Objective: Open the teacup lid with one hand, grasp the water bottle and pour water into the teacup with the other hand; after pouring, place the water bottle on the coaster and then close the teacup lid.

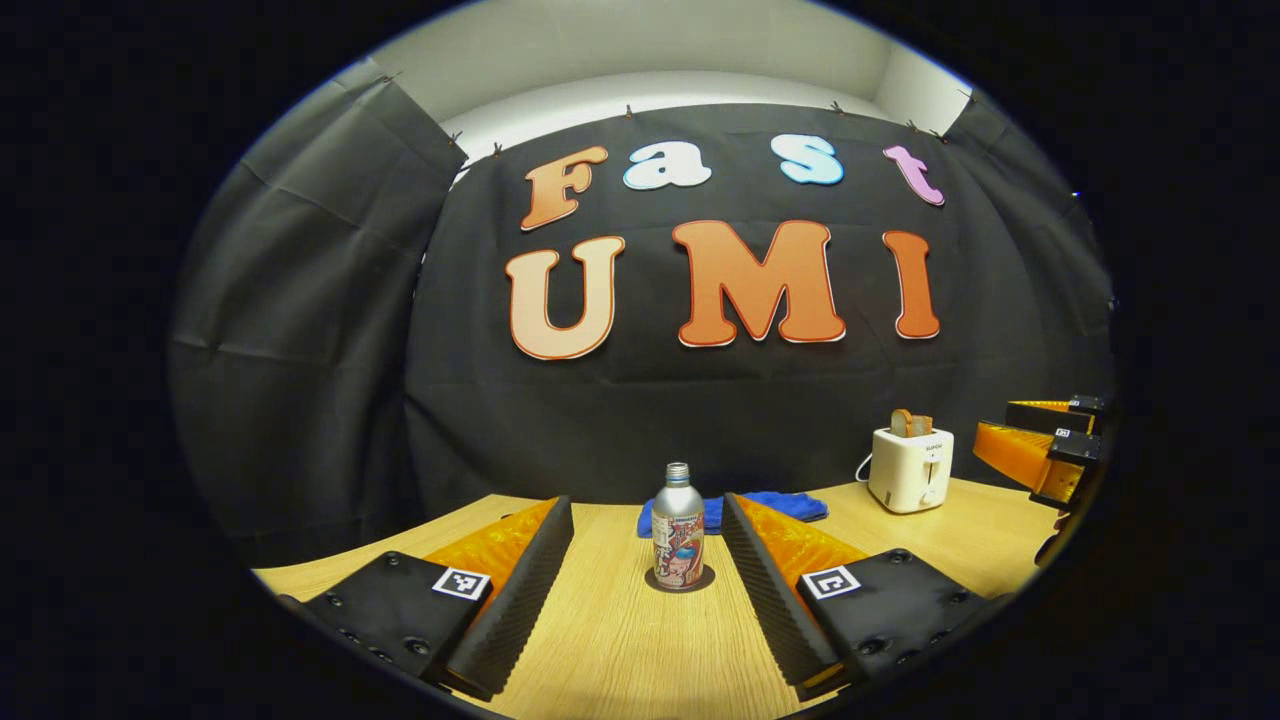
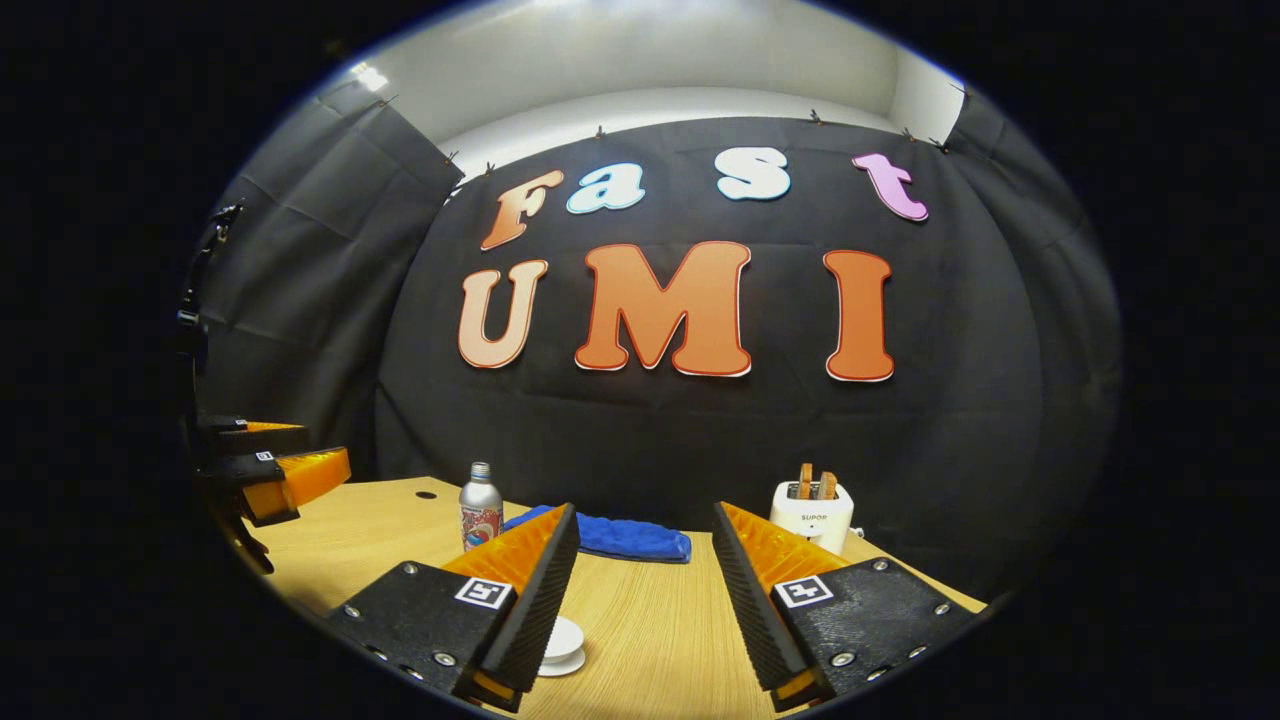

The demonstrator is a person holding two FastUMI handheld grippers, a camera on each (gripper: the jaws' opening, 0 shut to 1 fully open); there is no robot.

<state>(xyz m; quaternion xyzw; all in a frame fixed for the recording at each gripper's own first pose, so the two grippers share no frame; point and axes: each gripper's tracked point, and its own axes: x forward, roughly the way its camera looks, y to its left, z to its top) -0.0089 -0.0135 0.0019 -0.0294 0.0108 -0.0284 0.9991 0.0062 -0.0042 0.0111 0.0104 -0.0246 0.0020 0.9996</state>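
On the pale wooden table (image 1: 610, 640) a slim silver metal water bottle with a printed label and a threaded neck (image 1: 678, 538) stands upright on a dark round coaster (image 1: 680, 585), straight ahead between the fingers of the left tongs (image 1: 645, 600), which are wide apart and hold nothing. The right tongs (image 2: 640, 610) are also spread and empty. Just beside their left finger, low in the right gripper view, sits a small white teacup lid on its white saucer (image 2: 562, 645), mostly hidden.

The bottle looks rigid, smooth and likely slippery; its weight depends on the fill, which cannot be seen. A grip around the labelled mid-body seems safest. The lid looks like ceramic, light but breakable, best pinched by its knob.

Behind lie a folded blue cloth (image 1: 770, 507) and a white toaster (image 1: 910, 468).
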